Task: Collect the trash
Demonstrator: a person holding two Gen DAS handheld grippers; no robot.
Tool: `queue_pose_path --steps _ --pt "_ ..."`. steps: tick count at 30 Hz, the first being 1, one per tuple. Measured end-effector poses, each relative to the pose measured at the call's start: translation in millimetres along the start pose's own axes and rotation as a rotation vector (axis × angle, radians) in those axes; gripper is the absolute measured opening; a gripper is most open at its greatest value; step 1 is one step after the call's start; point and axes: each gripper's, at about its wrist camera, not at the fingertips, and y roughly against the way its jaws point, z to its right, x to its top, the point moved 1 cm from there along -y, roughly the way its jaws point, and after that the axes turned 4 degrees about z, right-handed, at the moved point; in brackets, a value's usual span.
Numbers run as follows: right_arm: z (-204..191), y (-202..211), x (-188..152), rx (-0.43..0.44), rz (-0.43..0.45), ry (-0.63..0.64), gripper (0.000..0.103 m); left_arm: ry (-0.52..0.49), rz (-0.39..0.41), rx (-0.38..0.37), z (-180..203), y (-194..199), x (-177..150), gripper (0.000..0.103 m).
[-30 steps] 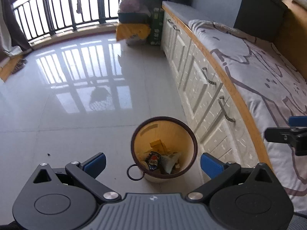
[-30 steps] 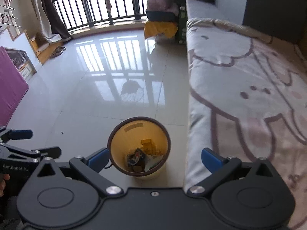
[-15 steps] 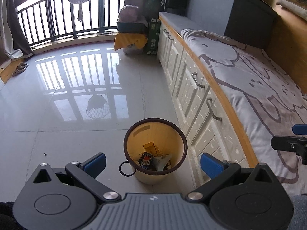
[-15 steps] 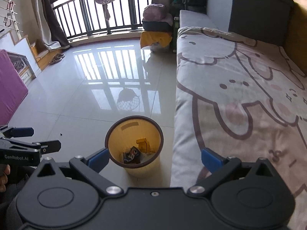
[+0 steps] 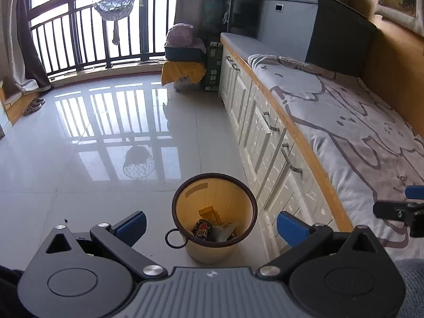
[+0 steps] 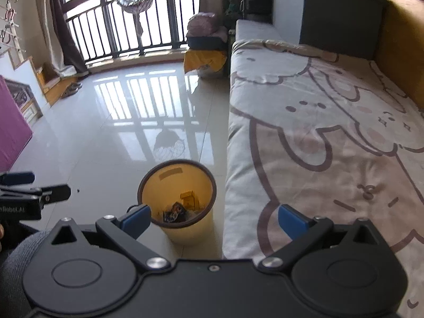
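Observation:
A yellow waste bin with a dark brown rim stands on the tiled floor beside the bed's drawers; the right wrist view shows the bin too. Inside lie a crumpled wrapper, a small cardboard box and pale paper. My left gripper hangs above and in front of the bin, open and holding nothing. My right gripper is open and holding nothing, over the gap between bin and mattress. Each gripper appears at the edge of the other's view.
A bed with a cartoon-print sheet fills the right side, with white drawers under it. Glossy floor stretches to a railed window. A yellow-draped box sits at the far end, and a purple panel on the left.
Both grippers have pulled back and tilted up, so more of the room shows and the bin sits a little farther off. Both stay open and the bin has not moved.

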Motion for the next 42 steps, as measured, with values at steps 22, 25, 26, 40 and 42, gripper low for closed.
queue_pose_path --steps 22,25,26,40,42 --pt "-1.4 9.3 -7.2 -0.035 0.098 -0.008 0.103 -0.004 0.050 0.003 -0.8 10.5 -8.3 0.103" --pt "-1.7 9.3 -7.6 -0.035 0.100 -0.009 0.103 -0.005 0.051 0.003 -0.5 10.8 -8.4 0.103" --pt "-1.6 9.3 -7.8 -0.036 0.099 -0.009 0.103 -0.006 0.051 0.003 -0.5 10.8 -8.4 0.103" --pt "-1.8 9.4 -8.1 -0.033 0.099 -0.014 0.103 -0.014 0.054 0.010 -0.6 13.1 -7.1 0.103" --pt "-1.5 9.4 -8.2 -0.033 0.099 -0.014 0.103 -0.017 0.055 0.012 -1.8 13.8 -7.5 0.103"
